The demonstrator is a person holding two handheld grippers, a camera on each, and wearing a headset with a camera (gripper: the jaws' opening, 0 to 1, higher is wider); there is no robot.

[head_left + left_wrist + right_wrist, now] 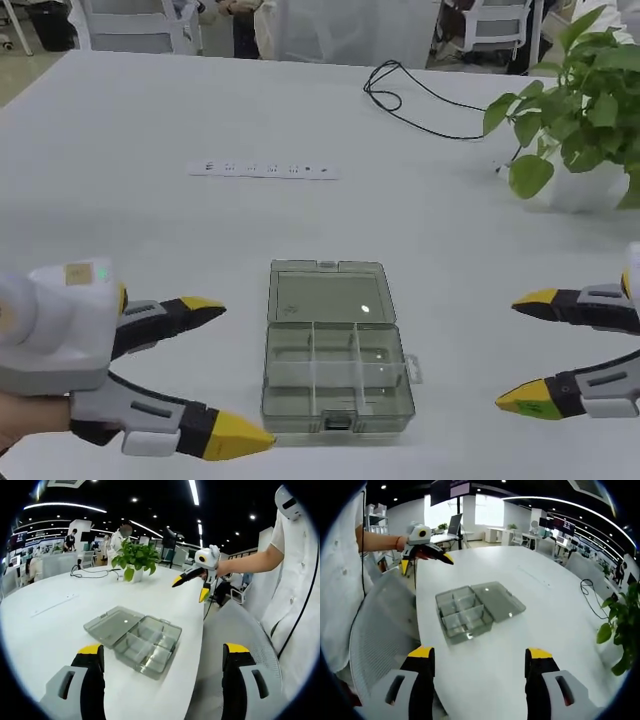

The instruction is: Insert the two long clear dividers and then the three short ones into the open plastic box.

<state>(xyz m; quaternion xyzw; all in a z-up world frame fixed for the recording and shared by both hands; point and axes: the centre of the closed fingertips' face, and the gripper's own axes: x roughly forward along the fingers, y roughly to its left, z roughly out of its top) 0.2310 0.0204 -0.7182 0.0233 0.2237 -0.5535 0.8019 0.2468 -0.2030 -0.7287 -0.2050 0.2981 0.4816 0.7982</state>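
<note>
The open clear plastic box (337,375) (145,645) (464,614) sits near the front edge of the white table (200,230), its lid (330,292) laid flat behind it. Clear dividers (335,364) stand inside it and split it into compartments. My left gripper (233,372) (162,656) hovers left of the box, open and empty. On the other side of the box, at the frame edge, my right gripper (520,350) (477,659) is open too, with nothing between its jaws.
A potted green plant (585,110) stands at the back right, with a black cable (420,95) looping beside it. A white power strip (262,169) lies behind the box. Chairs and people are beyond the table's far edge.
</note>
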